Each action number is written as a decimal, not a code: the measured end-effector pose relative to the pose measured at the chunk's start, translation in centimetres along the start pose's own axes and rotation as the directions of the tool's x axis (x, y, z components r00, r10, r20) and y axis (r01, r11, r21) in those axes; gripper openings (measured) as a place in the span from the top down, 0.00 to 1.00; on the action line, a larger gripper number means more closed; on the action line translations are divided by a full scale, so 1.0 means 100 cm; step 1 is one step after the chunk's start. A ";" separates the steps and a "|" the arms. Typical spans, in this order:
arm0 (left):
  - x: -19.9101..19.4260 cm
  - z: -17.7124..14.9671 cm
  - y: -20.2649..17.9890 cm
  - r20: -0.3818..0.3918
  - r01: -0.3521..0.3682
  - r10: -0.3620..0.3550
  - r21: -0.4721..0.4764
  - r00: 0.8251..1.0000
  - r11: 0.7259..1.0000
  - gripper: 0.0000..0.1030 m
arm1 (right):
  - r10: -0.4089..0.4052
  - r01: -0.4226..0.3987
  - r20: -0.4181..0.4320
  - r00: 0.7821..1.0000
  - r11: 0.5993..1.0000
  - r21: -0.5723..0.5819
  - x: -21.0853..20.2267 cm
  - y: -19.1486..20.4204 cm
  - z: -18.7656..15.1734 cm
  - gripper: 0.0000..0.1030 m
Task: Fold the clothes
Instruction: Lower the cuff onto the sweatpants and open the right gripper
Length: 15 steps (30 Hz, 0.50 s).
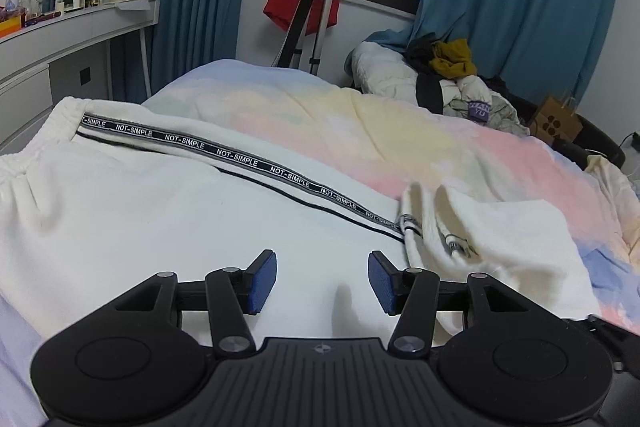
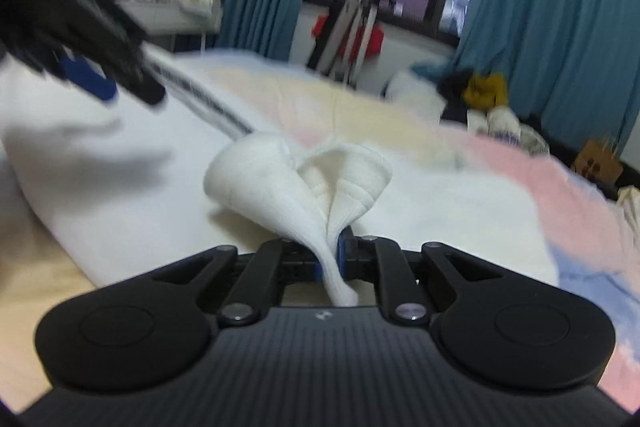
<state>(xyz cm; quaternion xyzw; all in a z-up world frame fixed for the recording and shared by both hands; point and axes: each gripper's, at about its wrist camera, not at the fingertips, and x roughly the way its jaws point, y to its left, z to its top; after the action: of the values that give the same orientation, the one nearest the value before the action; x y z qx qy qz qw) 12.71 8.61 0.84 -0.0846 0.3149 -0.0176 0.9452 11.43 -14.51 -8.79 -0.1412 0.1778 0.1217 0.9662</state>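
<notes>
Right wrist view: right gripper point(image 2: 329, 259) fingers pinch white trousers point(image 2: 296, 183) cuff; left gripper point(image 1: 322, 277) hovers spread, empty.

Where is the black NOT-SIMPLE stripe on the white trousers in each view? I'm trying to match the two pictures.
Left wrist: the stripe runs diagonally from upper left to centre right across the white trousers.
Right wrist: blurred, upper left of centre, ending above the bunched cuff.
Shared landmark: the red cloth under the window.

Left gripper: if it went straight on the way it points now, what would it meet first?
Most likely the white trousers spread on the bed. The left gripper, jaws open and empty, points low over the cloth, so it should touch fabric just ahead, before the striped side seam. Depth is uncertain.
</notes>
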 end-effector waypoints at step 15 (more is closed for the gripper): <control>0.006 -0.003 0.010 -0.010 0.073 -0.073 -0.042 0.997 0.996 0.46 | 0.142 -0.137 -0.131 0.981 0.990 0.044 -0.010 0.016 -0.007 0.80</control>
<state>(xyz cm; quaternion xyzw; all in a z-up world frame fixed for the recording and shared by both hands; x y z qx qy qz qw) 13.04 9.48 0.09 -0.1156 0.3172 -0.0461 0.9401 9.87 -13.40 -9.43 -0.1192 0.2539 0.1763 0.9435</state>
